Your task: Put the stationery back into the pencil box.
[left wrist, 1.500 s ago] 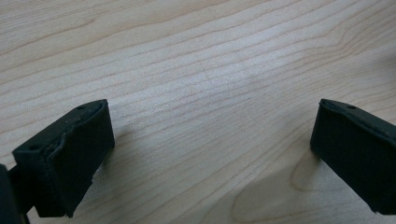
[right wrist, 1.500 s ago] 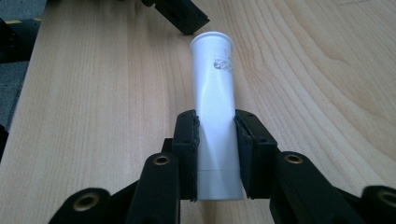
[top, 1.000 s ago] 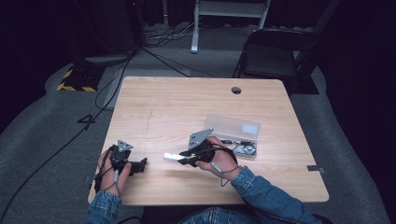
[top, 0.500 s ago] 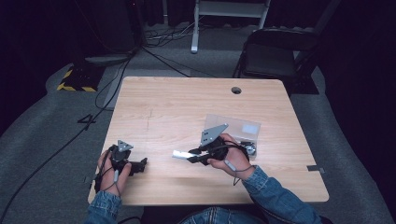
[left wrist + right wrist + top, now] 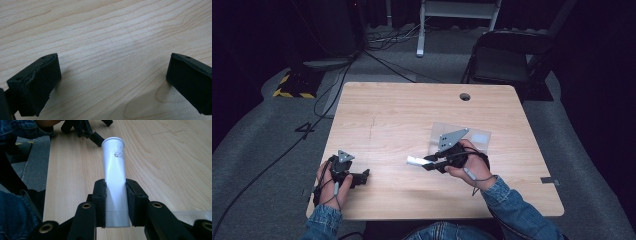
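The left gripper (image 5: 112, 82) looks down on the counter (image 5: 107, 37), a pale wooden surface with fine grain lines running across it and a darker oval figure in the grain toward the lower right. Its two black jaws rise from the bottom corners and stand wide apart, with bare wood between them. The jaw at the left shows a worn, slightly ragged edge on its pad. Each jaw casts a soft shadow on the wood beside it.

A wooden bench (image 5: 412, 115) with a round hole (image 5: 465, 96) near its far edge was seen on grey carpet (image 5: 267, 150). A black folding chair (image 5: 507, 60) was placed behind it, and cables (image 5: 377, 42) were strewn across the floor.
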